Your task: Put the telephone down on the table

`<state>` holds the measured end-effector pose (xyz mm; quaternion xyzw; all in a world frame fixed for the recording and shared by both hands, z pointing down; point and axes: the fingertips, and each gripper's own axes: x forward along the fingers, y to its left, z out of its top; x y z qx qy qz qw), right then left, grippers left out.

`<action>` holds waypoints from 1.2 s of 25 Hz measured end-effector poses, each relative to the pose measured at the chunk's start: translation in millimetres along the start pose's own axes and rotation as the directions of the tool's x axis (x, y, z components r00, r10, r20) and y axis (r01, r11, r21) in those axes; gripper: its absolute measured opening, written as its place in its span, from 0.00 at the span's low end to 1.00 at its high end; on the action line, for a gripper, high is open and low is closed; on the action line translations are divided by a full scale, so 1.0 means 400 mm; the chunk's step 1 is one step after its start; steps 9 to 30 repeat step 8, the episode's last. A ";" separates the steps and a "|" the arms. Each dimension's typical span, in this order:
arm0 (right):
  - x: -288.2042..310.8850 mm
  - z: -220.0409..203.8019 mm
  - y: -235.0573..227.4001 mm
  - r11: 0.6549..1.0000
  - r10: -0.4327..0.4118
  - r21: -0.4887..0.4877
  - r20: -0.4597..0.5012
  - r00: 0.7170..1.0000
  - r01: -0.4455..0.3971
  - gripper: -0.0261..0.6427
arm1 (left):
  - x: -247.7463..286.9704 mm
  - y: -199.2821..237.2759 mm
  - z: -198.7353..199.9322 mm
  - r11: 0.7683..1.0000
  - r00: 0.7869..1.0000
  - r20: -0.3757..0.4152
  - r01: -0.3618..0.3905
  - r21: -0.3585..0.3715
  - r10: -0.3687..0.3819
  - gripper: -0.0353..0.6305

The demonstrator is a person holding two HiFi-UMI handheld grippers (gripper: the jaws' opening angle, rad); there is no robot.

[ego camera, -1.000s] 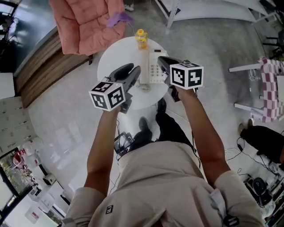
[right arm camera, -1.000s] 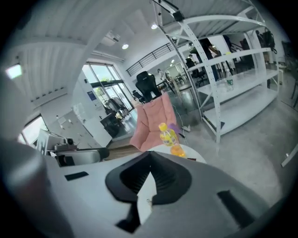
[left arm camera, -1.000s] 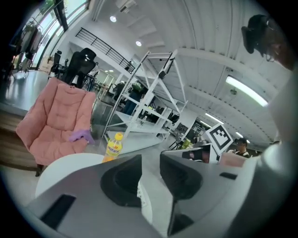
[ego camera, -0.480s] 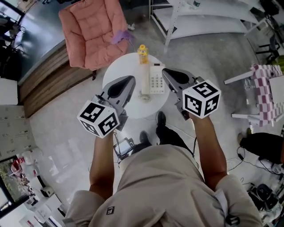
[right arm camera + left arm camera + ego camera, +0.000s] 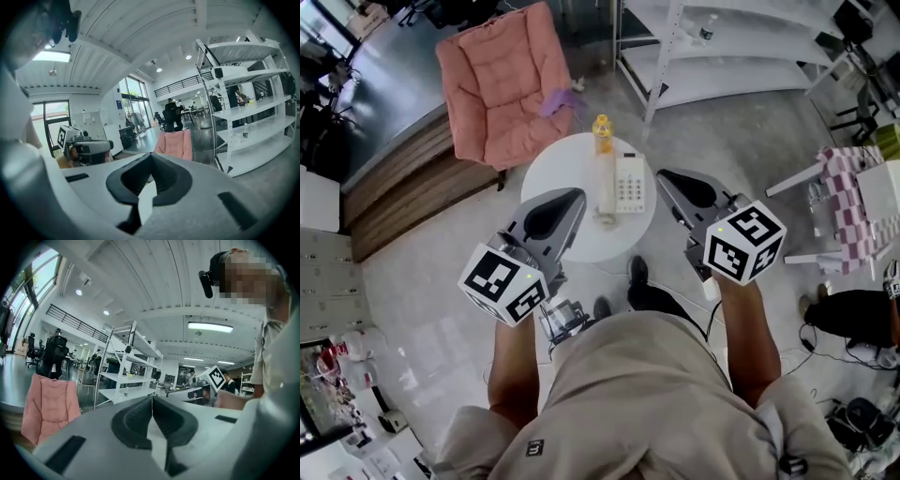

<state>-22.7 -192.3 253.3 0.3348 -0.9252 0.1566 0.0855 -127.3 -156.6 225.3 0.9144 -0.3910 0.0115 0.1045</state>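
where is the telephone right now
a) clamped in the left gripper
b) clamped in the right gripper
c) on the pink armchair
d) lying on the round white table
D: the telephone lies flat on the round white table beside a yellow bottle, while the left gripper and the right gripper are both shut with nothing between their jaws.

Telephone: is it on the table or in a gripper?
On the table. The telephone lies flat on the table; left gripper and right gripper are shut, empty, apart from it.
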 end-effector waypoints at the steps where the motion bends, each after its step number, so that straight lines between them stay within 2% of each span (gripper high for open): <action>1: -0.014 0.004 0.009 1.000 -0.001 -0.004 0.005 1.000 0.001 0.02 | -0.010 -0.009 0.003 1.000 1.000 -0.001 -0.001 0.002 0.001 0.07; 8: -0.074 -0.013 0.054 1.000 -0.001 -0.013 0.008 1.000 0.001 0.02 | -0.054 -0.063 -0.021 1.000 1.000 -0.006 0.009 0.004 -0.009 0.07; 30: -0.074 -0.013 0.054 1.000 -0.001 -0.013 0.008 1.000 0.001 0.02 | -0.054 -0.063 -0.021 1.000 1.000 -0.006 0.009 0.004 -0.009 0.07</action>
